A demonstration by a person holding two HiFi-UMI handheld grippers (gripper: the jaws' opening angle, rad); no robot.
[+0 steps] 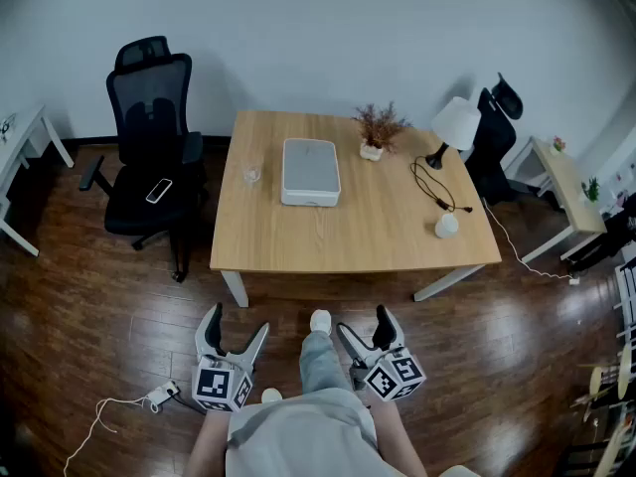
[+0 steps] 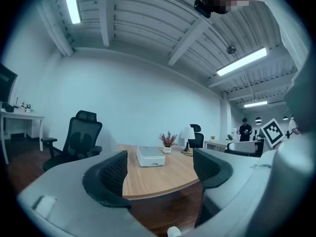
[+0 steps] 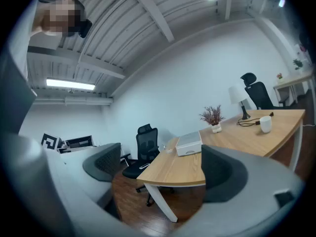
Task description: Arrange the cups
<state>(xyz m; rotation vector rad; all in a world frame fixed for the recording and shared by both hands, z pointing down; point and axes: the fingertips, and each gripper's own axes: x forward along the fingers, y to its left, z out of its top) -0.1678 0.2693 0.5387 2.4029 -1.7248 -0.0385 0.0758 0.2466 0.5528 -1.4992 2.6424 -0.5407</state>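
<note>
- Left gripper (image 1: pixel 236 328): jaws apart with a clear gap, nothing between them. Its own view (image 2: pixel 160 169) shows only the tabletop (image 1: pixel 328 237) far ahead through the gap.
- Right gripper (image 1: pixel 365 326): jaws also apart and empty. Its own view (image 3: pixel 160 169) shows the table's near corner and floor (image 1: pixel 119 306) through the gap.
- Both grippers are held close to the person's body, over the floor and short of the tabletop's near edge. Neither is near a cup.
- Glass cup (image 1: pixel 251 175): upright on the left part of the tabletop, just beside the left side of the grey box (image 1: pixel 310 171). It lies ahead and slightly left of the left gripper, which is the nearer one.
- White cup (image 1: pixel 446 226): on the right side of the tabletop near the front right corner, at the end of a black cable. It lies ahead and to the right of the right gripper, which is the nearer one. It also shows in the right gripper view (image 3: pixel 265 124).
- The cups are well apart, with the box between them across the table.
- No long axis matters for either cup, since both look round and upright.
- Judgement: the task is not started. The next move is a step forward to the table edge, then each gripper reaches for the cup on its own side.
</note>
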